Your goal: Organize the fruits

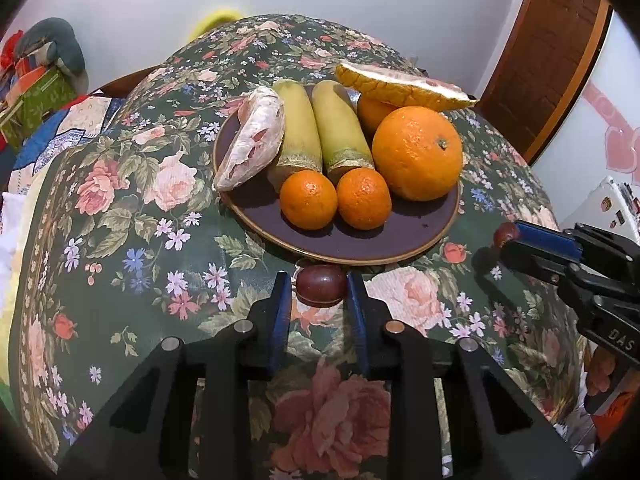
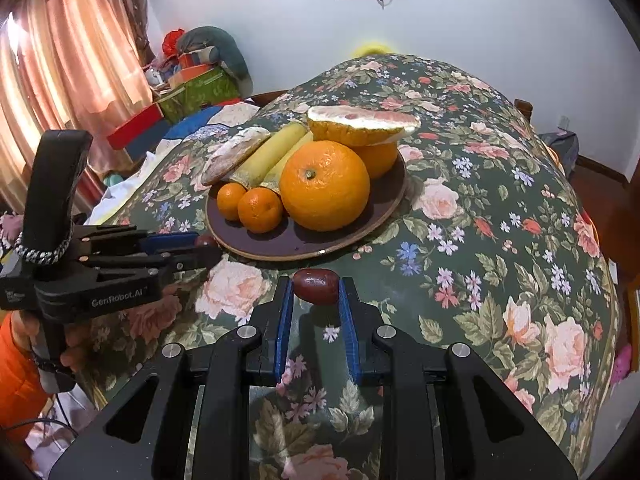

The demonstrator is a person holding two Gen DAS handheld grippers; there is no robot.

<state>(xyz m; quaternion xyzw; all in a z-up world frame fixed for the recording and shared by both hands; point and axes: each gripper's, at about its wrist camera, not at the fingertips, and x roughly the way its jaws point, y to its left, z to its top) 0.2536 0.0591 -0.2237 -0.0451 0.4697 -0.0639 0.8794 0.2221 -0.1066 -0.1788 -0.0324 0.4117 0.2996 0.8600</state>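
A dark purple plate [image 1: 400,236] [image 2: 380,204] on the floral tablecloth holds a large orange [image 1: 417,153] [image 2: 324,185], two small mandarins [image 1: 308,199] [image 2: 260,210], two bananas [image 1: 298,128], a peeled pomelo segment [image 1: 252,140] and a pomelo piece with rind [image 1: 404,86] [image 2: 360,124] lying on another orange. My left gripper [image 1: 320,285] is shut on a dark red date [image 1: 321,285] just in front of the plate's near rim. My right gripper [image 2: 315,286] is shut on a second dark red date [image 2: 315,286], also near the plate; it shows in the left wrist view [image 1: 507,236].
The floral tablecloth [image 1: 140,208] covers a round table. Boxes and cloth clutter [image 2: 192,80] sit beyond the far left edge. A wooden door [image 1: 552,52] stands at the right. My left gripper body [image 2: 100,268] lies left of the plate.
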